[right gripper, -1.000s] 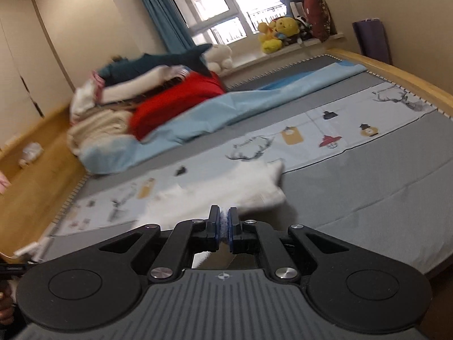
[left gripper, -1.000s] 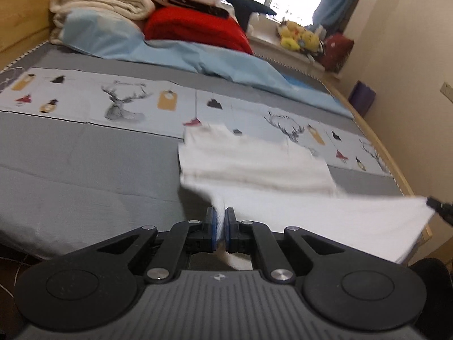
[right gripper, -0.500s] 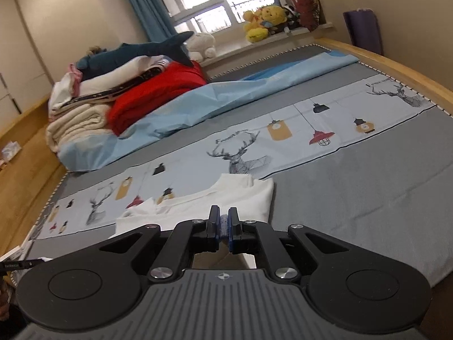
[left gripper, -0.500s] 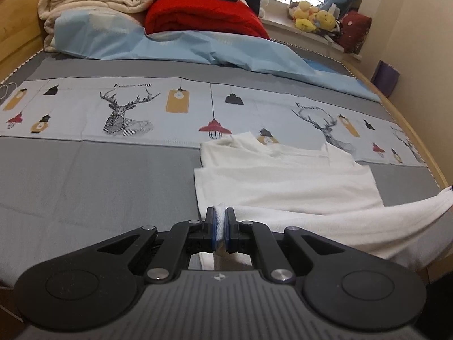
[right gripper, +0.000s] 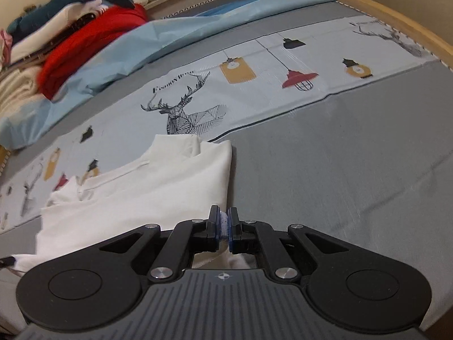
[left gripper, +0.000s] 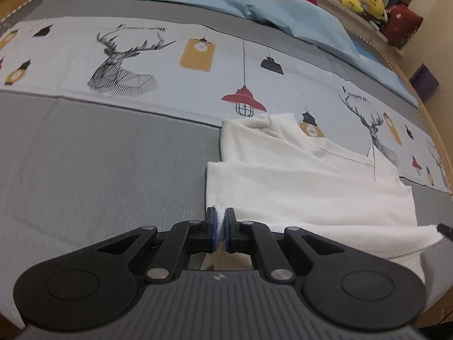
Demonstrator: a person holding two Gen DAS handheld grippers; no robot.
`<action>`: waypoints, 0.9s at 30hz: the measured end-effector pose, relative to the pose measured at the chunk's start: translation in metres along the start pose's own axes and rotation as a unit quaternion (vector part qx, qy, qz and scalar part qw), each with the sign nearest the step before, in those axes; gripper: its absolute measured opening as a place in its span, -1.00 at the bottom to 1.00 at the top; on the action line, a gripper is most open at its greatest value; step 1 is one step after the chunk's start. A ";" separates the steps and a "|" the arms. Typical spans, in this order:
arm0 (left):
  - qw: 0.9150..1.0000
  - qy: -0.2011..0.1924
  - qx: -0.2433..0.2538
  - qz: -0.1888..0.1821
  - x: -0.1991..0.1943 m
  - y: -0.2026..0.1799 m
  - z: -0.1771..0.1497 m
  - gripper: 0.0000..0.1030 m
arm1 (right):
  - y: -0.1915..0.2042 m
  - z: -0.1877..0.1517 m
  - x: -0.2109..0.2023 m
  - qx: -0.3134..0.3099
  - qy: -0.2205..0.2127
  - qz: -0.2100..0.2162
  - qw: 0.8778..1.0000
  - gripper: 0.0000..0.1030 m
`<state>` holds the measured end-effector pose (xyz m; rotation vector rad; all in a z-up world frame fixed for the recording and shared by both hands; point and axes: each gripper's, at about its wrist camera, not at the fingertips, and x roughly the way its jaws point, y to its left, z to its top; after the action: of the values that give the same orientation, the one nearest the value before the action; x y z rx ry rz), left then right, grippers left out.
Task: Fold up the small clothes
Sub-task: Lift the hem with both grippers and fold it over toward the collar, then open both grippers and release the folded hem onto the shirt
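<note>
A small white collared shirt (left gripper: 297,175) lies on the grey bed cover, collar toward the far side. My left gripper (left gripper: 220,218) is shut on the shirt's near-left hem corner, low over the bed. In the right wrist view the same shirt (right gripper: 158,189) spreads to the left, and my right gripper (right gripper: 223,221) is shut on its near-right hem corner. The hem between the two grippers is folded up over the shirt's lower part. The tip of the other gripper shows at each view's edge.
The bed cover (left gripper: 99,155) has a pale printed band with deer and lamps (left gripper: 124,65). A light blue sheet (left gripper: 254,0), a red blanket (right gripper: 93,42) and folded bedding (right gripper: 17,85) lie at the far side. A wooden bed edge (right gripper: 396,19) runs on the right.
Both grippers have carried the held hem forward and down toward the bed, so the lifted part of the shirt now lies over its lower half. Both stayed shut.
</note>
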<state>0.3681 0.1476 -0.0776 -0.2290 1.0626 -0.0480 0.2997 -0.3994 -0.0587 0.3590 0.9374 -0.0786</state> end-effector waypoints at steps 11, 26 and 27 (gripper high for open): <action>0.995 -0.061 -0.080 -0.008 -0.021 0.023 0.010 -0.89 | 0.004 0.025 -0.028 0.040 -0.149 0.017 0.988 -0.85; 0.999 0.009 -0.037 -0.018 0.010 0.011 -0.002 -0.35 | 0.009 -0.009 0.011 -0.082 0.007 -0.020 0.996 -0.70; 0.999 0.012 -0.036 -0.018 0.012 0.009 0.000 -0.34 | 0.009 -0.007 0.014 -0.084 0.007 -0.020 0.996 -0.66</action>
<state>0.3733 0.1550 -0.0902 -0.3129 1.0854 -0.0458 0.3043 -0.3873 -0.0712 0.1849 0.9576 -0.0327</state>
